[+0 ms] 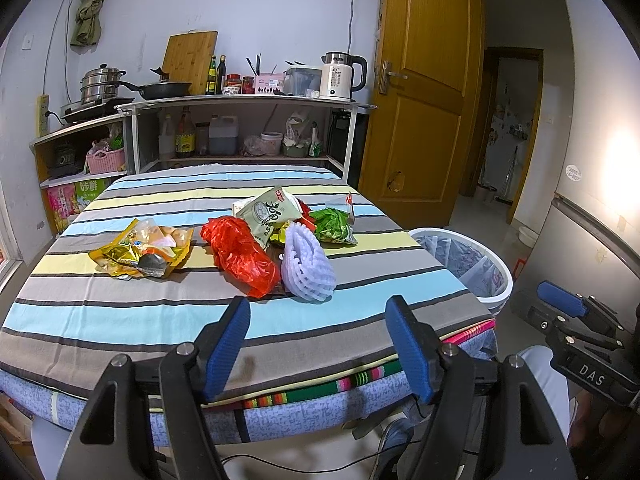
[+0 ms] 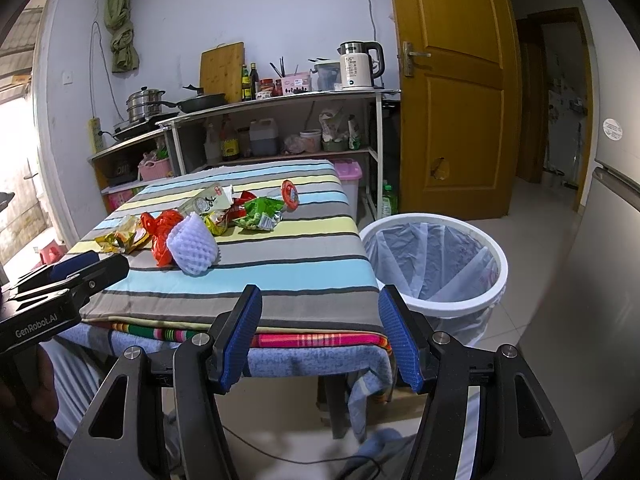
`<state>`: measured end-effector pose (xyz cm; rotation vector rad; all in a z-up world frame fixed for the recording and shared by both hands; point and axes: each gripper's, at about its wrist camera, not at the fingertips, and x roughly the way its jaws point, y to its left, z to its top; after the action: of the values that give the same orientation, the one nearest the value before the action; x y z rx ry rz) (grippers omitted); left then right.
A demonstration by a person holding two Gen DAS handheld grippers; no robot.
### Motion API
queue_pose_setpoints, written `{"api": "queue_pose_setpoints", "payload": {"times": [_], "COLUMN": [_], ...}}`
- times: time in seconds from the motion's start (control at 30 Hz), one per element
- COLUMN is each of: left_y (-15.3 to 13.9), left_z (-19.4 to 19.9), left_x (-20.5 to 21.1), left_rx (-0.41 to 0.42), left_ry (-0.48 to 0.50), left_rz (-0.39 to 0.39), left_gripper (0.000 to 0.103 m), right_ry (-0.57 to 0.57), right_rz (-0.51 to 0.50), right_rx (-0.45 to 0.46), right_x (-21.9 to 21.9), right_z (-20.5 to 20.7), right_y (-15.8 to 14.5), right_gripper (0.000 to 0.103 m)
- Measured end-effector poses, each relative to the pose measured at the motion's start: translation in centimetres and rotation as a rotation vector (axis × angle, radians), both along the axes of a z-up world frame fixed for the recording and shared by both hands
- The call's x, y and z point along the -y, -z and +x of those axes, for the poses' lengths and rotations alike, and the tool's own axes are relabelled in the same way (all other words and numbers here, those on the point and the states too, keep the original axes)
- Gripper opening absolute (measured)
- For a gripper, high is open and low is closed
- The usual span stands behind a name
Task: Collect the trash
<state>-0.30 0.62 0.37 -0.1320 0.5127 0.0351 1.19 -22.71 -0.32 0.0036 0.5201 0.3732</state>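
Nothing is looking collected yet: from left to right, a yellow wrapper (image 1: pixel 140 254), red plastic bag (image 1: pixel 240 256), white foam net (image 1: pixel 306 266) and green packet (image 1: pixel 332 226) are all lying on the striped table (image 1: pixel 120 320), both the left gripper (image 1: pixel 318 344) and right gripper (image 2: pixel 320 336) are hanging spread and empty at its near edge, and the lined bin (image 2: pixel 436 260) is standing on the floor just beside the table, seemingly holding nothing.

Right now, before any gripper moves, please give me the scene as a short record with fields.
surface: striped cloth covering the table
trash on it: yellow wrapper, red plastic bag, white foam net, pale green packet, green wrapper
bin: white bin with a clear liner, on the floor to the right of the table
left gripper: open, holding nothing
right gripper: open, holding nothing
progress: no trash visible in the bin yet
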Motion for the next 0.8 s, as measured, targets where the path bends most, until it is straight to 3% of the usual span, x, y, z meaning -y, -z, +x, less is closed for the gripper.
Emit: {"api": "queue_pose_setpoints", "payload": {"times": [0.8], "left_y": [-0.2], "left_z": [0.19], "left_x": [-0.06], "left_rx": [0.004], "left_ry": [-0.001], "left_rz": [0.001], "left_gripper": [0.072], "right_ry": [0.0], "right_rz": [0.0], "right_rx": [-0.003], "right_x": [0.06], "right_z": [0.02], "right_y": [-0.04], "right_gripper": [0.061]}}
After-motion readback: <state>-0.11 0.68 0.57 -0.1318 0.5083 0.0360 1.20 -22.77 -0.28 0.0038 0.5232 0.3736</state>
